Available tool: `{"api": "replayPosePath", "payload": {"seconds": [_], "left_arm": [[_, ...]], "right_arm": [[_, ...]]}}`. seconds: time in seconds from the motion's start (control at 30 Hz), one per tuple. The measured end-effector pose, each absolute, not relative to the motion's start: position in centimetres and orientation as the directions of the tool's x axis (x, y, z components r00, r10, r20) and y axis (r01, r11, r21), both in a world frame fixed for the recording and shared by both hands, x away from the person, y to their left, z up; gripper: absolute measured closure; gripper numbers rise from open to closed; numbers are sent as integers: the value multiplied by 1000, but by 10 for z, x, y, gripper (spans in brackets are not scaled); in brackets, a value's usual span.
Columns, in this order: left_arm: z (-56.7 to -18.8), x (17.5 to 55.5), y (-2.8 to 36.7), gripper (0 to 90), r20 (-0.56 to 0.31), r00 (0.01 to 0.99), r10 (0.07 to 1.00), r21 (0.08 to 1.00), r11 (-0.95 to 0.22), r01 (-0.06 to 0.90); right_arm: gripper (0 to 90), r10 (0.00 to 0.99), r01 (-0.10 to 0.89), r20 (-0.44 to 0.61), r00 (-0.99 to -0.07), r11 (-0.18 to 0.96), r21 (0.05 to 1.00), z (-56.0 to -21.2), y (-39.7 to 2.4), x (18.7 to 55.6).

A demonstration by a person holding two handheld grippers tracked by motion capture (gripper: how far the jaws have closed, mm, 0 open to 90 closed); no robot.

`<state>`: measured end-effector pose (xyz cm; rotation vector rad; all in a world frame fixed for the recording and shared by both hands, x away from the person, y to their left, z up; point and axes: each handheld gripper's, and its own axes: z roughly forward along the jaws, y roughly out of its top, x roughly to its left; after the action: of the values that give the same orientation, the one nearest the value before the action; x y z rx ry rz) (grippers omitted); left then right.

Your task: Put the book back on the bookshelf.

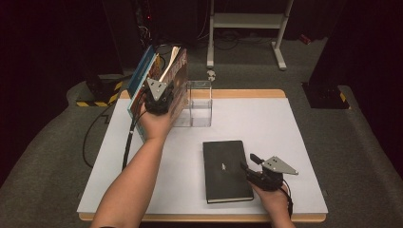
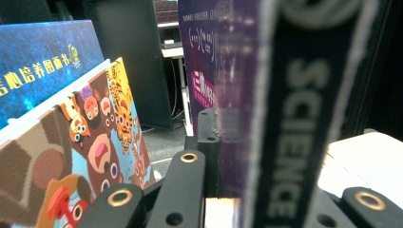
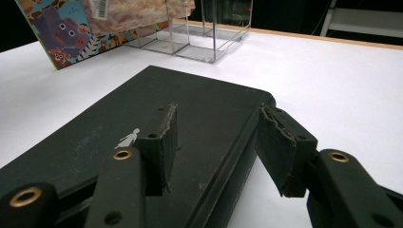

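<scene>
Left claw (image 1: 157, 102) clamped on upright purple book (image 2: 237, 95), just left of clear rack (image 1: 199, 102); right claw (image 3: 216, 142) apart, straddling black book's (image 1: 225, 170) edge.

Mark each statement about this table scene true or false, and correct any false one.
1. The black book lies flat on the white table. True.
2. The left gripper is clamped on a purple book with SCIENCE on its spine. True.
3. The clear box holds the black book. False: the box stands apart at the table's far side, and the black book lies near the front.
4. The right gripper has lifted the black book off the table. False: the book rests on the table, with one jaw over its cover and the other beside its edge, not pressing.
</scene>
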<state>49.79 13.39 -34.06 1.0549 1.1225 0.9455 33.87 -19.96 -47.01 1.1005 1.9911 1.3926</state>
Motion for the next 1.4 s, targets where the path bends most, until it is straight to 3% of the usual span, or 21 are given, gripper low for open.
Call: {"api": "replayPosePath", "payload": {"seconds": [0.57,1.4], "left_arm": [[-358,521,129,837,-281,147,948,955,291,-54],[-378,519,134,820,-311,144,939,946,320,-47]], "right_arm": [[488,819,343,83,-567,144,928,-469,-202,339],[487,814,349,87,-574,147,926,-471,-200,340]]}}
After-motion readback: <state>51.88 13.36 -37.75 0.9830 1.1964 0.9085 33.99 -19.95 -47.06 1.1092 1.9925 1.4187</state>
